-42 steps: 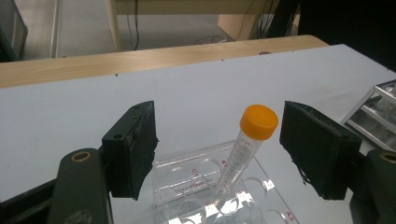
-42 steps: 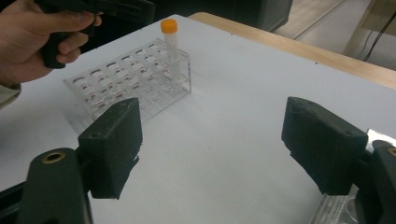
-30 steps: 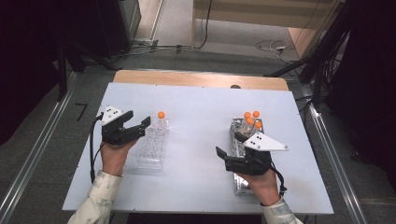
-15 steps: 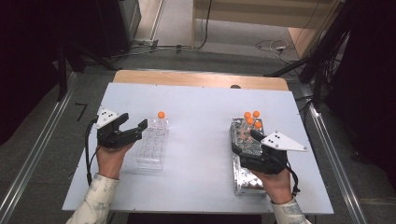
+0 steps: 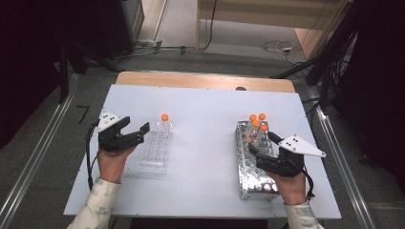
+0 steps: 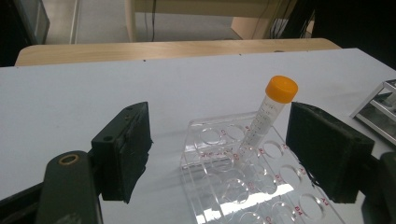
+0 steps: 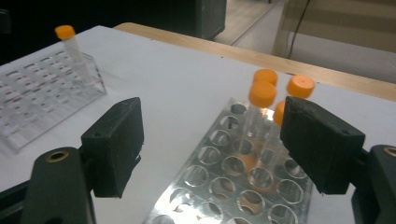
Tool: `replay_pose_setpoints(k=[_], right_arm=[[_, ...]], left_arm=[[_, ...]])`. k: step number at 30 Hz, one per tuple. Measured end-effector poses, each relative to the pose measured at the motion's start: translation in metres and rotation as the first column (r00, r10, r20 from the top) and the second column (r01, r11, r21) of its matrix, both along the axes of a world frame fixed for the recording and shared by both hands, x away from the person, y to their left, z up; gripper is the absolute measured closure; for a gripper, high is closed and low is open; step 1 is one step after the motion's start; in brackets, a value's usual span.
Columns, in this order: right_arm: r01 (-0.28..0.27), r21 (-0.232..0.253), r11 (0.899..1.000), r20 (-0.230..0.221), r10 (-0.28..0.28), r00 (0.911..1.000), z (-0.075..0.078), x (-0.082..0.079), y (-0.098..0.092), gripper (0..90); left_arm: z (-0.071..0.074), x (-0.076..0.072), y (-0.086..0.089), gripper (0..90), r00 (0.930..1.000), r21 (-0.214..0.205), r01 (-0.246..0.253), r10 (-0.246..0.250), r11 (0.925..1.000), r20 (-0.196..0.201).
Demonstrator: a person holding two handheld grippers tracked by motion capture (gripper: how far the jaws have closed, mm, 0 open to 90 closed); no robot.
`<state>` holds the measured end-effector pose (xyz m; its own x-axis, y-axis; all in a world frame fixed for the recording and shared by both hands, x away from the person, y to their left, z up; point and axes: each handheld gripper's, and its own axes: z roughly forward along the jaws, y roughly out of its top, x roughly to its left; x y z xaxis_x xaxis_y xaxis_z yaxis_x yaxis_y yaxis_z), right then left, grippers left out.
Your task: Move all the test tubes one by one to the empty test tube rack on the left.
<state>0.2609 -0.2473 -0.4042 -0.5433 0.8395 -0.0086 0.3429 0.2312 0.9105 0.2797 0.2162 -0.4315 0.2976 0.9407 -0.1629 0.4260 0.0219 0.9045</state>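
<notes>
A white table with a wooden strip along its far edge stands on a grey floor, with dark equipment and cables behind it. Your left gripper hovers just beside the left edge of the clear plastic rack; its jaws have just been opening and stand apart with nothing between the pads. In the left gripper view that gripper frames the rack, and the single orange-capped tube leans slightly in a hole near the rack's far end, clear of both pads. From above, that tube stands at the rack's far end. Your right gripper hangs over the metal rack on the right side of the table, jaws wide apart and gripping nothing. Four orange-capped tubes stand clustered at the metal rack's far end, just ahead of the fingertips. In the right gripper view the gripper points at those tubes, with the clear rack well off to the left
</notes>
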Motion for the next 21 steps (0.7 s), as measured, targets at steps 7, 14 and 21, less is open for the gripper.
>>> replay_pose_setpoints(k=[7,14,21], right_arm=[[0.029,0.000,1.000,-0.001,-0.029,0.9996,-0.014,0.016,-0.013,21.4],[0.046,-0.005,0.999,-0.010,-0.046,0.9989,-0.027,0.033,-0.021,26.2],[0.043,-0.015,0.999,-0.032,-0.044,0.9985,-0.041,0.048,-0.026,34.3]], left_arm=[[-0.002,0.001,-0.002,22.4,1.0000,0.007,-0.001,0.001,1.0000,-0.005],[-0.001,0.000,-0.003,22.6,1.0000,0.007,-0.001,0.001,1.0000,0.001],[-0.001,0.000,-0.005,22.7,0.9999,0.014,-0.005,0.005,0.9999,0.010]])
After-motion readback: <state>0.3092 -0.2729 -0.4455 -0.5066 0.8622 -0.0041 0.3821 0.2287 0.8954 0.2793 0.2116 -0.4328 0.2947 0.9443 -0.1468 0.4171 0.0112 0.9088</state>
